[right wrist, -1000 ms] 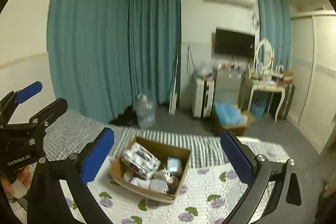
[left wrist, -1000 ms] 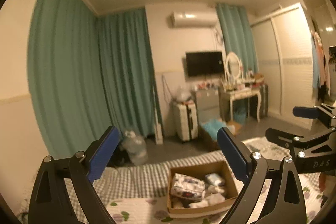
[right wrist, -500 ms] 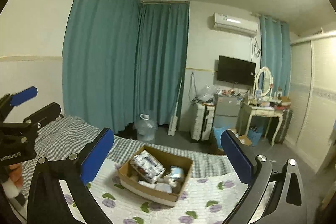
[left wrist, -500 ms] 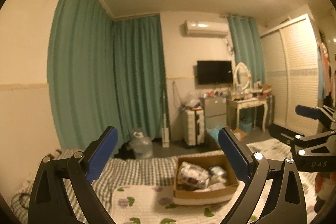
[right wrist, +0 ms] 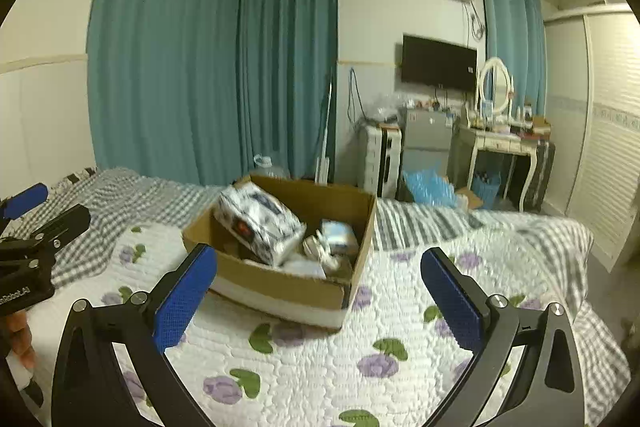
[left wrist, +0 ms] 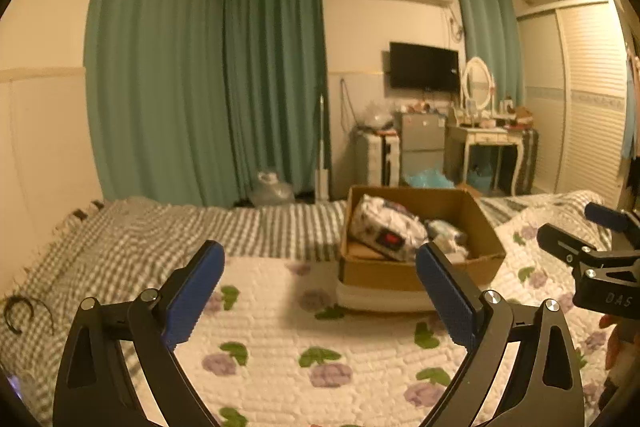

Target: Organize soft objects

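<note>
Both the left gripper (left wrist: 318,279) and right gripper (right wrist: 318,283) are held wide open and empty; the box (right wrist: 280,283) is best approached squarely, from above.

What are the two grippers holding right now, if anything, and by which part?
Nothing. The left gripper and right gripper are both open and bare above the quilt, short of the cardboard box.

Am counting: two hand-held grippers, left hand-held gripper (left wrist: 318,285) and right hand-held gripper (right wrist: 320,291); one cardboard box (right wrist: 288,285); one patterned pack (right wrist: 258,223) inside; one bed (right wrist: 320,359).
</note>
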Available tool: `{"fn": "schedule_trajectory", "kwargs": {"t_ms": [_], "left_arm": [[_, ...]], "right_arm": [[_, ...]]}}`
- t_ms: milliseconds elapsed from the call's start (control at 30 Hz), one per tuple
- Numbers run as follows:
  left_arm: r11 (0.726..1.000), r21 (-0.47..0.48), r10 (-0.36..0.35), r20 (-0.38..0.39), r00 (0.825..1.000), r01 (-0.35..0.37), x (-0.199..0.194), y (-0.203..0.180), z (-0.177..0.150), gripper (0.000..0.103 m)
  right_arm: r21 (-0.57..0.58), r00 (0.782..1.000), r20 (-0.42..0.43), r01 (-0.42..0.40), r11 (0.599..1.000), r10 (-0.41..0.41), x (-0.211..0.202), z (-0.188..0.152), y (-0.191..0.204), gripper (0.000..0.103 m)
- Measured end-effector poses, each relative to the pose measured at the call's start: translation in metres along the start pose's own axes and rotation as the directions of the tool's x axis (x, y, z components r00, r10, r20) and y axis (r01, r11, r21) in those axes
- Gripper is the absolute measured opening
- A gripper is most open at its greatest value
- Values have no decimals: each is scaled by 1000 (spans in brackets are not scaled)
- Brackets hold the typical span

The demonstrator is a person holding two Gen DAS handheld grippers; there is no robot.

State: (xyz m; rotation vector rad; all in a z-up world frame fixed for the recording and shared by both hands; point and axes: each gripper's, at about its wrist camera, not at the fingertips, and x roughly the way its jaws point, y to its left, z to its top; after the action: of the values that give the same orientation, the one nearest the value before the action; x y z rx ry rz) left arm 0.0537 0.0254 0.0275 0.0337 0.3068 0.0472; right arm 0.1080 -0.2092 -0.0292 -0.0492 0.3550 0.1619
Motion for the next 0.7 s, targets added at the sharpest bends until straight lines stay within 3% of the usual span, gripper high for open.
{"fn": "schedule_trajectory", "kwargs": {"t_ms": [700], "left_arm": [[1000, 14, -12, -16, 1000, 12, 0, -5, -10, 98]], "right_arm": [[12, 1000, -20, -6, 1000, 6, -4, -5, 4, 103]]}}
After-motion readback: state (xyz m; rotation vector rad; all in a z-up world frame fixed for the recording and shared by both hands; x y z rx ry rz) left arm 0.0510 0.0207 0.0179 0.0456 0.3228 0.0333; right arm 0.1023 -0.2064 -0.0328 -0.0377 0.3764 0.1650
